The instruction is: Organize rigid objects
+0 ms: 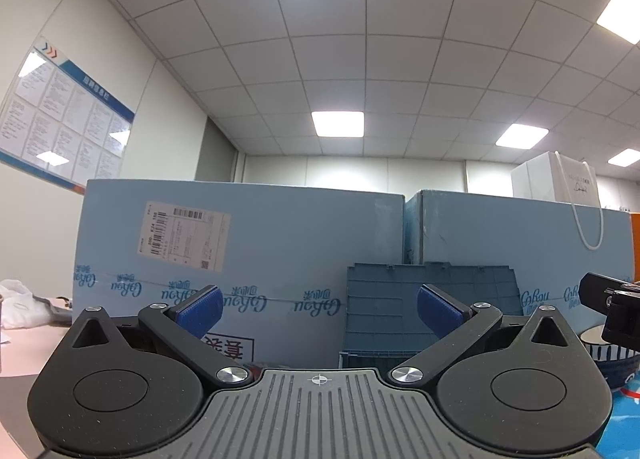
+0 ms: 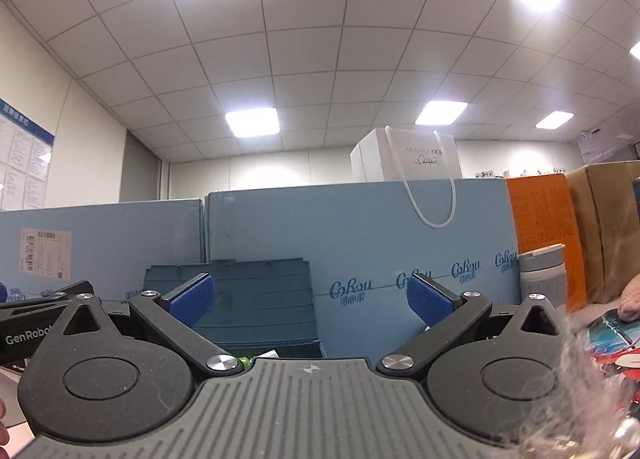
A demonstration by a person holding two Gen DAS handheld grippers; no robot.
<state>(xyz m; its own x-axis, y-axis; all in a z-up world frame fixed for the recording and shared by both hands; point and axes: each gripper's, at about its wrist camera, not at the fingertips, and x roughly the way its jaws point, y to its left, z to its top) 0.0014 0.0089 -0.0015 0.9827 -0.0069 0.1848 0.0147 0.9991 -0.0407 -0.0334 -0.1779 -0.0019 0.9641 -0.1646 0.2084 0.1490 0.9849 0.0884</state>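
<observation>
My left gripper (image 1: 319,309) is open and empty, its blue pads wide apart, tilted up toward the ceiling. A dark blue plastic crate with an upright lid (image 1: 430,307) stands just beyond it. A blue-and-white patterned bowl (image 1: 608,355) sits at the right, partly hidden by the other gripper's black body (image 1: 612,307). My right gripper (image 2: 310,297) is open and empty, facing the same crate (image 2: 256,299). A grey lidded cup (image 2: 542,275) stands to its right. The left gripper's body (image 2: 36,315) shows at the left edge.
Large light-blue cartons (image 1: 248,259) form a wall behind the crate. A white paper bag (image 2: 408,159) sits on top of them. Orange (image 2: 540,235) and brown boxes stand at the right. White cloth (image 1: 20,307) lies at the left on the table (image 1: 24,351).
</observation>
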